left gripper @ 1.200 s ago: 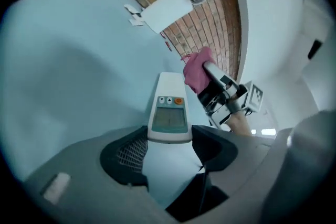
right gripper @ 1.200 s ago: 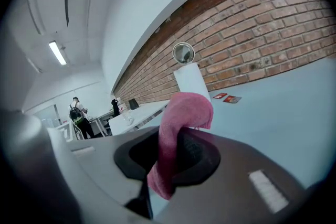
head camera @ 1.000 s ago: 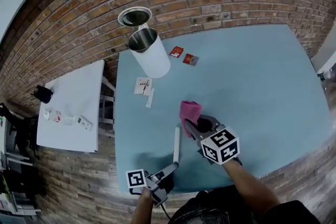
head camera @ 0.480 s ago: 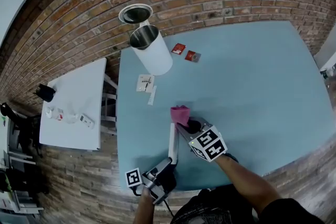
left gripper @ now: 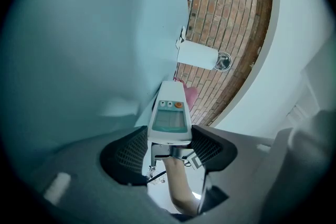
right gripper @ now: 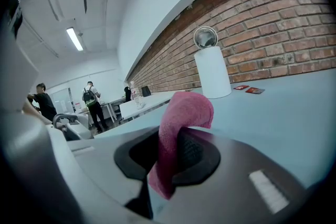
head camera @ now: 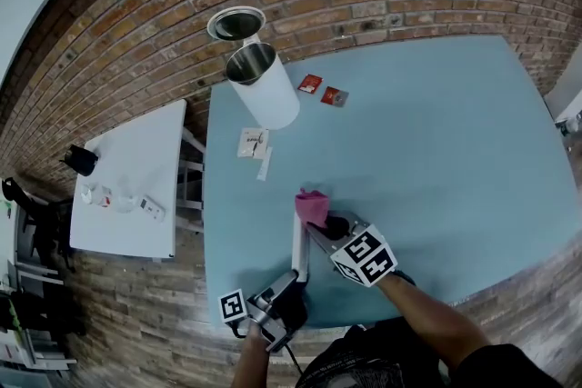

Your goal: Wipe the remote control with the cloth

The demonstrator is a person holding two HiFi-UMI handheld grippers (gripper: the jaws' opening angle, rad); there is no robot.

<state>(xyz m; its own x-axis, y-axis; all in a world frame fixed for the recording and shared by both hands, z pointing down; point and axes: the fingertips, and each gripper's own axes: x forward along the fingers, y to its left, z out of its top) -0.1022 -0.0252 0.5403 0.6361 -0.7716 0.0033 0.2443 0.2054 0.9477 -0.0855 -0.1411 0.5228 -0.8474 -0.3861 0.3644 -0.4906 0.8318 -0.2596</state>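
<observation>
Down and leftward since a second ago, the right gripper has brought the pink cloth to the far tip of the remote control. Its jaws are clamped on the cloth, which folds over above them. The left gripper jaws grip the remote's near end by its sides. The remote juts straight ahead of them over the blue bench.

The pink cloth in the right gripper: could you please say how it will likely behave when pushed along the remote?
Probably floppy: the pink cloth curls over above the right gripper, so it should fold when pressed. Its fuzzy surface likely drags, not slips.
</observation>
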